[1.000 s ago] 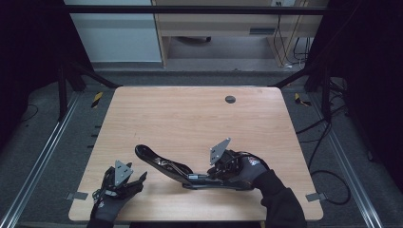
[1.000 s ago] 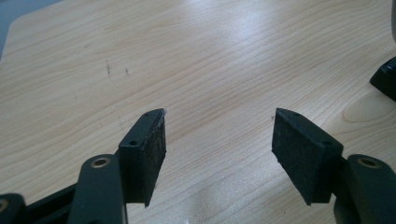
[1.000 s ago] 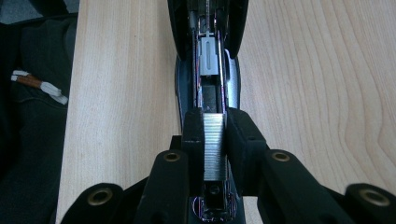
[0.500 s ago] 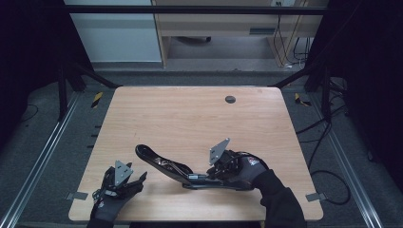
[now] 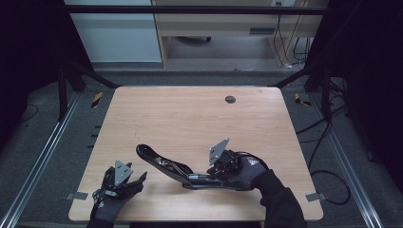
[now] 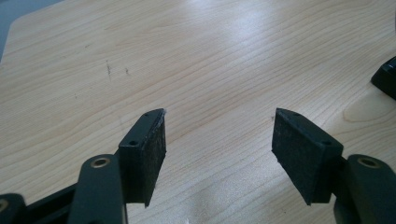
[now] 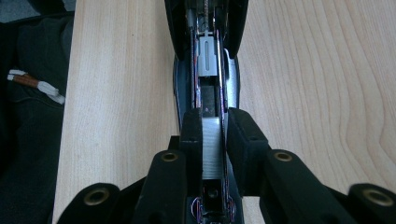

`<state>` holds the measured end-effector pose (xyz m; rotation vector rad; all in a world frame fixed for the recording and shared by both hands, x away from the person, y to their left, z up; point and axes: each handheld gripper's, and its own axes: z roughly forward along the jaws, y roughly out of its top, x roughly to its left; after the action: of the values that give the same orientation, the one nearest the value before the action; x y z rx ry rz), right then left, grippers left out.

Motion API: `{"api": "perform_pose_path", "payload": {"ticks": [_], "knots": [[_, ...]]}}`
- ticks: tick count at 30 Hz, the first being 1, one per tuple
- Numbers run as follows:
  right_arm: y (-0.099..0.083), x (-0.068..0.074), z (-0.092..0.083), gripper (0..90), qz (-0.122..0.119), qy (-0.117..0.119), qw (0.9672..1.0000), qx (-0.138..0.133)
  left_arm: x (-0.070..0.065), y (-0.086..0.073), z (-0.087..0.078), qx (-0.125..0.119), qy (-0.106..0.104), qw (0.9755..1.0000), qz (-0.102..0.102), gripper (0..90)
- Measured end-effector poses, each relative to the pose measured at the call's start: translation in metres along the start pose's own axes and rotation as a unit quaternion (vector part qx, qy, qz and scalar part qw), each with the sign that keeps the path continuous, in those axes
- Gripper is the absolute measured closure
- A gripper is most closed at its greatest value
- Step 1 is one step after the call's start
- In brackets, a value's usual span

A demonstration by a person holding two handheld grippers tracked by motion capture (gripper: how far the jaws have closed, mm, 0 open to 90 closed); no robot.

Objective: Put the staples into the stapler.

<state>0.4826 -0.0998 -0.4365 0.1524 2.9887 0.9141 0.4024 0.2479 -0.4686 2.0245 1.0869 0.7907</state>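
Left hand-held gripper (image 5: 141, 177) at near-left desk (image 5: 190, 114) corner: jaws wide apart, nothing between pads (image 6: 149, 149), bare wood beyond, idle. Centre-near: black stapler (image 5: 164, 164) lying flung open on desk, top arm raised toward left, base running right. Right hand-held gripper (image 5: 216, 176): jaws closed onto staple strip (image 7: 211, 147), pressing it down into open magazine channel (image 7: 208, 88). Judgement: loading stage, strip seated or nearly so. Left to do: release strip, swing top arm down, shut stapler. Small dark grommet (image 5: 230, 99) at far edge, uninvolved.
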Motion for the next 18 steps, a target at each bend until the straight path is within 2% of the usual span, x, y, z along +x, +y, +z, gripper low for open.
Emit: {"api": "perform_pose_path", "payload": {"ticks": [4,6,9,10,11,12,15,16,17,18], "knots": [[0.001,0.0,-0.003,75.4,0.001,-0.002,1.0,-0.009,0.0,0.0,0.0,-0.001,0.0,1.0,-0.001,34.5],[0.001,0.001,-0.006,74.5,0.01,-0.011,0.9998,-0.013,0.001,0.0,0.0,-0.001,0.0,1.0,-0.002,34.5],[0.001,0.003,-0.012,71.1,0.043,-0.041,0.998,-0.025,0.0,0.001,-0.001,-0.002,-0.001,1.0,-0.002,34.5],[0.001,0.003,-0.012,71.1,0.043,-0.041,0.998,-0.025,0.0,0.001,-0.001,-0.002,-0.001,1.0,-0.002,34.5],[0.0,0.006,-0.015,69.2,0.053,-0.063,0.9959,-0.038,0.0,0.001,-0.002,-0.003,-0.001,1.0,-0.001,34.4],[0.0,0.006,-0.015,69.2,0.053,-0.063,0.9959,-0.038,-0.001,0.001,-0.002,-0.003,-0.001,1.0,-0.001,34.4],[-0.003,0.013,-0.02,65.0,0.065,-0.1,0.9912,-0.057,-0.001,0.002,-0.003,-0.005,-0.002,1.0,-0.001,34.4],[-0.004,0.015,-0.021,63.7,0.068,-0.113,0.9891,-0.065,-0.001,0.002,-0.003,-0.007,-0.002,1.0,-0.002,34.4],[-0.006,0.02,-0.026,61.5,0.07,-0.134,0.9855,-0.078,-0.002,0.002,-0.004,-0.009,-0.003,1.0,-0.002,34.4],[-0.006,0.02,-0.026,61.5,0.07,-0.134,0.9855,-0.078,-0.002,0.002,-0.004,-0.009,-0.003,1.0,-0.002,34.4]]}}
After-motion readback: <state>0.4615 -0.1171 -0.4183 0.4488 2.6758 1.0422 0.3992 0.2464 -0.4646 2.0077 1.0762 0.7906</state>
